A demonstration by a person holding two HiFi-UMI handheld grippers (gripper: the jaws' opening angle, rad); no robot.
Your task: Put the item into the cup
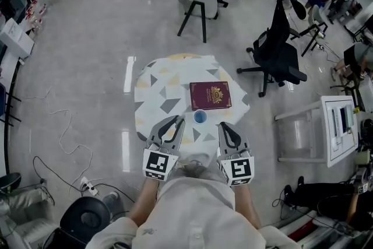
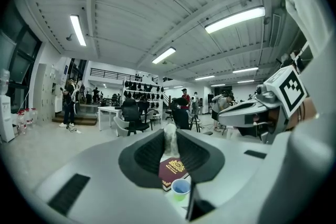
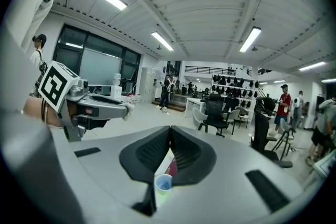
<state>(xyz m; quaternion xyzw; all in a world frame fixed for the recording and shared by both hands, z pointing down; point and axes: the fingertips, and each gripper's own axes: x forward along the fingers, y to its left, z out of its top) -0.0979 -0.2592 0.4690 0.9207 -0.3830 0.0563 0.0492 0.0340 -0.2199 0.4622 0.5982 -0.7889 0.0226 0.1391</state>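
Observation:
A small blue cup (image 1: 200, 117) stands upright on the patterned round table (image 1: 157, 90), just in front of a maroon booklet (image 1: 210, 95). My left gripper (image 1: 176, 119) hovers left of the cup, shut on a small white item (image 2: 170, 140) pinched at its tips. The same white item (image 3: 127, 107) shows at that gripper's tip in the right gripper view. My right gripper (image 1: 223, 125) is to the right of the cup, shut with nothing in it. The cup (image 2: 180, 187) and booklet (image 2: 173, 169) lie below the left jaws. Under the right gripper (image 3: 169, 129) the cup (image 3: 163, 183) shows again.
A black office chair (image 1: 278, 49) stands right of the table and a grey chair (image 1: 195, 0) beyond it. A white side table (image 1: 326, 125) sits at the right. Cables (image 1: 64, 143) trail over the floor at the left. People stand far back in the room.

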